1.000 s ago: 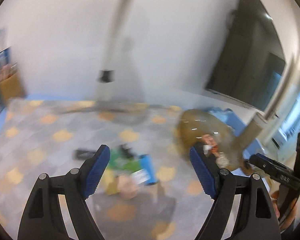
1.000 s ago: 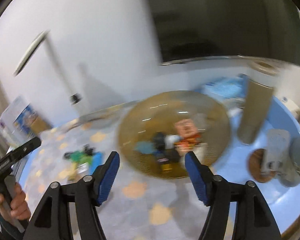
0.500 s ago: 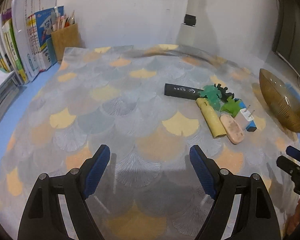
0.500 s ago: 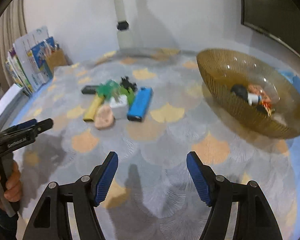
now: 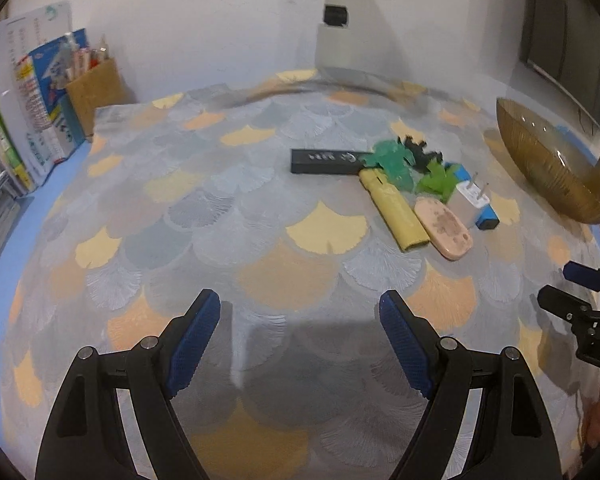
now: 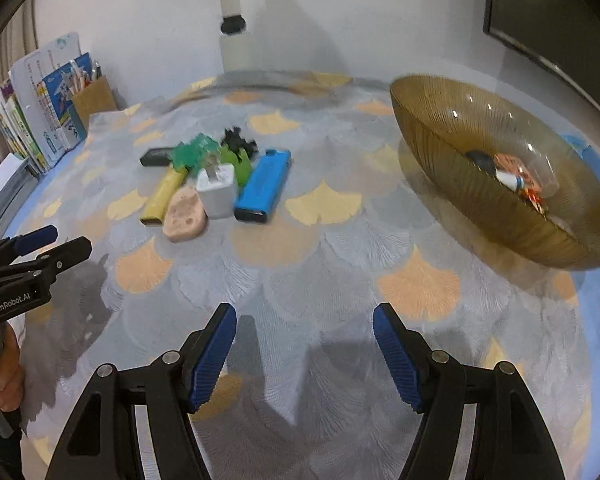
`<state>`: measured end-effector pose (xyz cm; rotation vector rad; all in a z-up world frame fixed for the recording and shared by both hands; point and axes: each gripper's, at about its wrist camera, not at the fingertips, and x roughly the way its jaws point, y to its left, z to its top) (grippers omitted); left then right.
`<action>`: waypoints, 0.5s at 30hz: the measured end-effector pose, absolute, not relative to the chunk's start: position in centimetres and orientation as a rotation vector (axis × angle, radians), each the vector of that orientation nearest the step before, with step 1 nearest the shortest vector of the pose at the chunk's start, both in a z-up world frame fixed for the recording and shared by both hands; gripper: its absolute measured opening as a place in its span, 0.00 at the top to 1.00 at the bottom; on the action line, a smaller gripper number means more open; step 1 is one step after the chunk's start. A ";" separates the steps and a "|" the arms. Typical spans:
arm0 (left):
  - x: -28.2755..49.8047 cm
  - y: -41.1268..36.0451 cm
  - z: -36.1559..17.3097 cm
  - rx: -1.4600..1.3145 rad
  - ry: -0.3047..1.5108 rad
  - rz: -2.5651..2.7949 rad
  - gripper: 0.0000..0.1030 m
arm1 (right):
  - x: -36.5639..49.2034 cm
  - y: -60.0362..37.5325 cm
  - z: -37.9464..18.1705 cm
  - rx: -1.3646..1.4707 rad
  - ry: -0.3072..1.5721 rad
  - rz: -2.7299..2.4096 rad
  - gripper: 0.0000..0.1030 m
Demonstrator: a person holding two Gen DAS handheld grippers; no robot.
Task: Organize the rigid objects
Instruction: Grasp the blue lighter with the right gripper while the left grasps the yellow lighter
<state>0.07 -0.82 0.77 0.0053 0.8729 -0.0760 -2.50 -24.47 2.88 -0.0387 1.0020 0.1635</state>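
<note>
both of your grippers are spread wide and carry nothing: the left gripper and the right gripper hover over bare patterned cloth, short of the pile. the things to sort lie in one tight cluster near the middle of the cloth: a blue lighter, a white charger plug, a pinkish oval piece, a yellow bar, a black bar, and green and black toy figures heaped behind them. the amber glass bowl sits off to the right with a few small items already inside, so it looks like the destination.

the blue lighter seems the best first pick for your right gripper: it is on the bowl side of the pile with its right edge free. close across its narrow width, not its length, and come in from the open side, since its left edge touches the charger plug. lift straight up before swinging to the bowl so you don't drag its neighbours along.

watch the bowl's near rim, which stands high; clear it from above. the books and the brown pen holder stand well apart at the far left and should not interfere. keep your left gripper back, as the two tools are close together here.
</note>
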 end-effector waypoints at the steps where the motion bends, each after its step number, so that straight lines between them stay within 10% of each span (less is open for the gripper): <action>1: 0.4 -1.0 1.0 0.001 0.884 -0.094 0.22 | -2.6 -25.0 3.2 -0.016 1.025 0.160 0.36; 15: 8.9 -3.2 1.0 -0.046 1.011 -0.223 0.31 | 6.0 -23.9 4.4 0.119 1.108 0.233 0.61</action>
